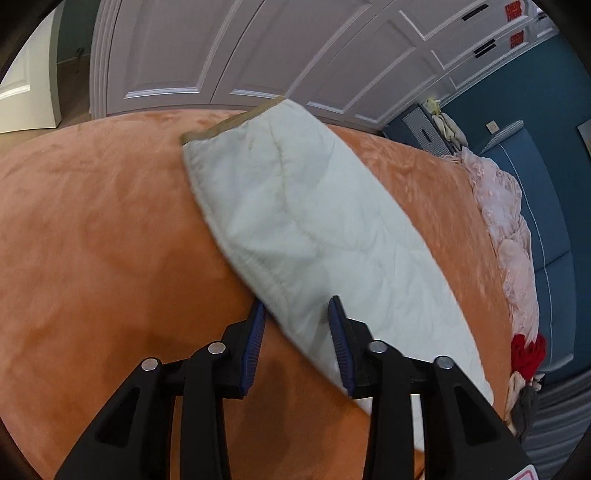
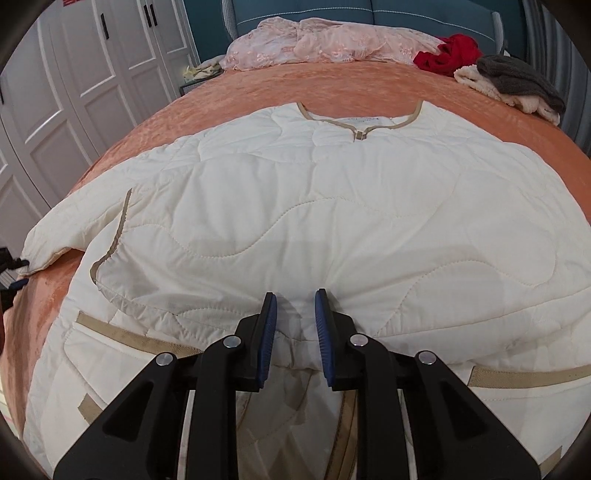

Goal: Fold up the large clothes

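Note:
A cream quilted jacket with tan trim lies spread on an orange bed cover, collar toward the headboard. Its lower part is folded up over the body. My right gripper is open, its fingers straddling a pinch of the folded edge at the jacket's middle. In the left wrist view one sleeve of the jacket stretches across the bed cover. My left gripper is open with the sleeve's cuff end between its blue pads. The left gripper also shows at the far left of the right wrist view, at the sleeve end.
A pink lace garment, a red garment, and a grey and cream pile lie by the blue headboard. White wardrobe doors stand left of the bed. A nightstand stands in the corner.

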